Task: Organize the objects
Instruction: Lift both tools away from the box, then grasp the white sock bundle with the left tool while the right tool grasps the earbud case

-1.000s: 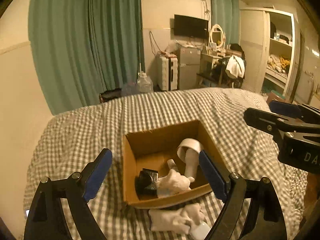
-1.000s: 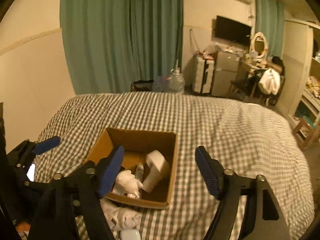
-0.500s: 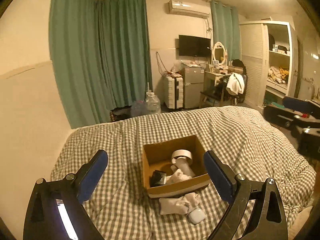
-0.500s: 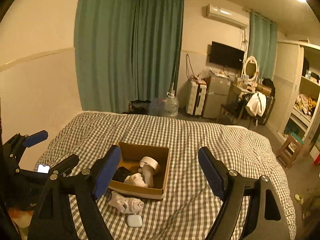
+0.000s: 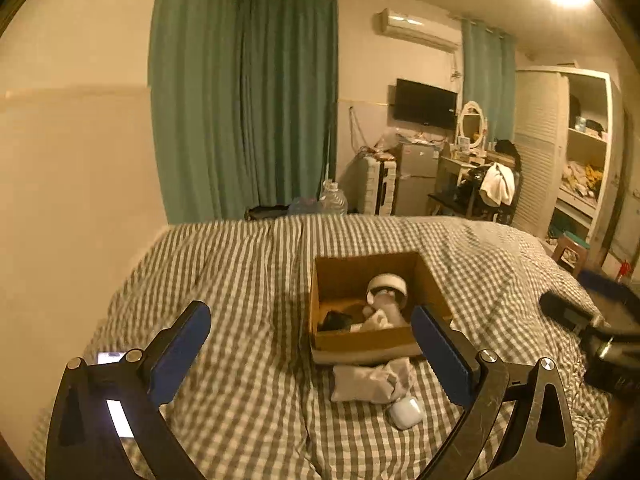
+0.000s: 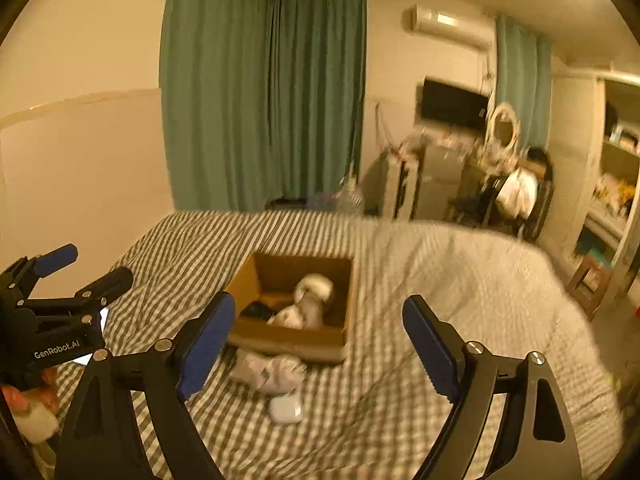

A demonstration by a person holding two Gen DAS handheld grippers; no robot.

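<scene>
Both tongs held wide open, nothing gripped: left tongs (image 5: 310, 348), right tongs (image 6: 318, 334). Box (image 5: 362, 340) seen on bed (image 5: 240, 280). Cloth (image 5: 370, 380) and white case (image 5: 405, 412) left outside, just beside box. Cloth best pinched mid-bundle, lifted clear over box wall, then dropped inside.

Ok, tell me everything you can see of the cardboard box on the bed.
The cardboard box is brown, plain and open-topped with no flaps showing, sitting flat on the checked bedspread. Inside lie a white roll-like item, something black and a pale crumpled piece. A whitish cloth lies against its near wall, with a small white case just beyond that. Neither gripper touches it.
</scene>
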